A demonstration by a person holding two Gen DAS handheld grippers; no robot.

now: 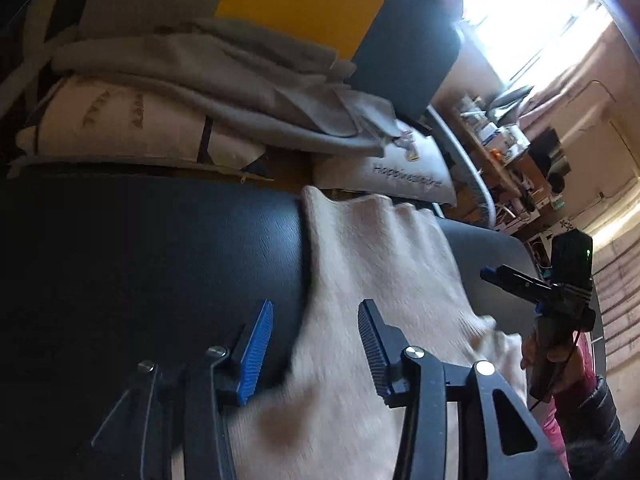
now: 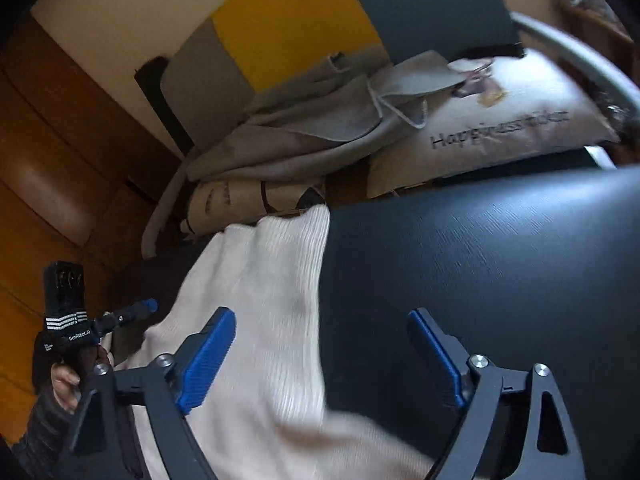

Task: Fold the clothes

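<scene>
A cream knit [image 1: 372,280] lies draped over a dark desk [image 1: 160,260], running from the middle of both frames down to the bottom edge; its ribbed far end sits at the desk's far edge, and its near part is blurred. In the left wrist view a brownish stain [image 1: 280,428] shows on the knit at lower centre.

The left gripper [image 1: 316,344] fills the bottom of its own view, jaws wide apart and holding nothing; its blue pad [image 1: 256,352] is over the desk just left of the knit, and the other finger is over the cloth. The same gripper appears at the lower left of the right wrist view [image 2: 150,306], gripped by a hand [image 2: 64,380] in a dark sleeve.

The right gripper [image 2: 320,344] is likewise wide open and empty: its left pad [image 2: 208,356] is above the knit, its right one above bare desk. It shows again at the right edge of the left wrist view [image 1: 490,274], held by a hand [image 1: 536,352].

Beyond the desk, in the upper half, a grey garment [image 2: 312,132] is heaped on two pillows, one printed [image 2: 500,120] with "Happiness…". Behind them are a yellow panel [image 2: 288,28] and a dark chair back [image 2: 420,4]. A bright window [image 1: 532,12] glares at the upper right of the left wrist view.
</scene>
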